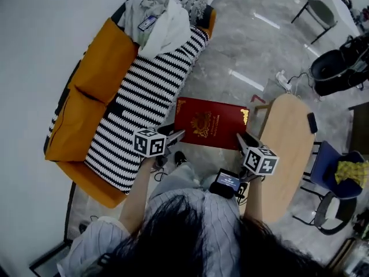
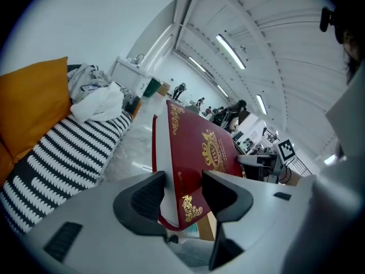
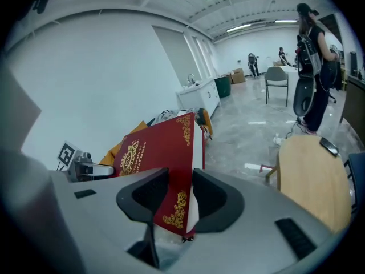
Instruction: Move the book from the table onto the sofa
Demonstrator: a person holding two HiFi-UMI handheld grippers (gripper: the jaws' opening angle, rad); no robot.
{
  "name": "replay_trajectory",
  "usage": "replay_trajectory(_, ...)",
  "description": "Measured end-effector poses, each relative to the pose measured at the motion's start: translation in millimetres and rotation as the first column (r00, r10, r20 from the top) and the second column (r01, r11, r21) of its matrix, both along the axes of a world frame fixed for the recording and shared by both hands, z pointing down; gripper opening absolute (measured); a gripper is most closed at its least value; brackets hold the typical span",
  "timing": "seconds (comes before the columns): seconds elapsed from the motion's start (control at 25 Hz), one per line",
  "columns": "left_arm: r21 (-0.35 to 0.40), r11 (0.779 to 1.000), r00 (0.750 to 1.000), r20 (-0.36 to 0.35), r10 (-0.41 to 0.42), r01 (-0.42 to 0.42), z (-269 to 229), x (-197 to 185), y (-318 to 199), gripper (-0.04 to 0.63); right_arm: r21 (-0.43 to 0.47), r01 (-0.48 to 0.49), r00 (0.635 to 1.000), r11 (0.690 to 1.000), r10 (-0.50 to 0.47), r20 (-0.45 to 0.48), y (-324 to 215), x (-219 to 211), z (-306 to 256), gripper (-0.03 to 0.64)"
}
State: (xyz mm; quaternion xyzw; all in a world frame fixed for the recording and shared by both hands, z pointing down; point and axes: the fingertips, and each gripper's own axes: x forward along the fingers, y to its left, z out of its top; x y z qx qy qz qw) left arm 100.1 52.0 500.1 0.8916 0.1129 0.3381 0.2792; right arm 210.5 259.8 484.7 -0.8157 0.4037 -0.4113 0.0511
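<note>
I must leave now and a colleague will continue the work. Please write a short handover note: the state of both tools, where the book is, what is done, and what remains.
Left tool: shut on the near left corner of the book.
Right tool: shut on its near right corner.
Book: red, cover up, held in the air over the floor between the table and the sofa. It touches neither.
Done: the book is off the table.
Left: carry it to the sofa, lay it on the striped cover, then open both tools. The clothes fill the far end, so the near part seems the better spot.
</note>
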Motion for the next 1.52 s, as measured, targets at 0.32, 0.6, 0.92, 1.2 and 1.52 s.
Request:
replay_trajectory(0.32, -0.008, 0.978, 0.978, -0.017, -0.207, 0.207, 3, -67, -110, 0.216, -0.023, 0.208, 0.978, 0.978, -0.208, -0.026, -137, -27, -1, 0.146)
replay_trajectory(0.6, -0.024, 0.907, 0.906, -0.02, -0.422, 0.421, 8, -135, -164, 0.216, -0.05, 0.421, 0.906, 0.906, -0.423, -0.022, -228, -60, -1, 0.146)
replay_trajectory(0.92, -0.065, 0.756, 0.757, -0.003, -0.653, 0.652, 17, -201, -188, 0.216, -0.066, 0.626, 0.779, 0.777, -0.628, -0.006, -306, -93, 6, 0.146)
replay_trajectory(1.2, -0.069, 0.615, 0.618, 0.038, -0.786, 0.786, 30, -230, -214, 0.216, -0.06, 0.766, 0.642, 0.64, -0.766, 0.03, -378, -109, 21, 0.144)
replay_trajectory(1.52, -0.086, 0.52, 0.526, 0.092, -0.845, 0.85, 48, -215, -264, 0.216, -0.066, 0.84, 0.542, 0.538, -0.837, 0.075, -460, -88, 41, 0.143)
